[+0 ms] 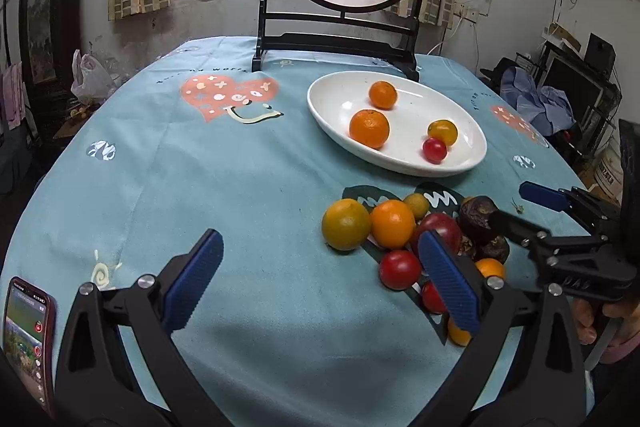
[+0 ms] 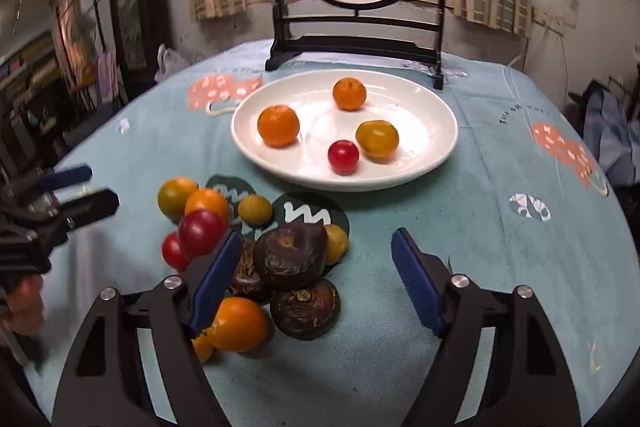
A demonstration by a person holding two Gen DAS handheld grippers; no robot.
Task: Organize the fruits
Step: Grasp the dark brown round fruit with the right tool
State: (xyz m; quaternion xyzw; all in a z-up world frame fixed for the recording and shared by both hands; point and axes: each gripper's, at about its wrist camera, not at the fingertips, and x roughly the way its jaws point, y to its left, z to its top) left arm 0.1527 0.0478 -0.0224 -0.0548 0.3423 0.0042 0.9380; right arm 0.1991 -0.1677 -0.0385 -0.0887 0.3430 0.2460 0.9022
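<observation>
Fruit pile [image 2: 248,259]: loose on tablecloth [image 2: 500,247], near white plate [image 2: 440,155]; four pieces already on plate. Step: my next pick. Left gripper [image 1: 320,279], right gripper [image 2: 316,279] both spread, holding nothing. I'd say right must shift left to straddle dark fruit [image 2: 290,255].

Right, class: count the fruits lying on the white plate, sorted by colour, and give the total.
Round bright orange citrus fruits: 2
Round yellowish-orange citrus fruit: 1
Small round red fruit: 1
Total on the white ceramic plate: 4
</observation>
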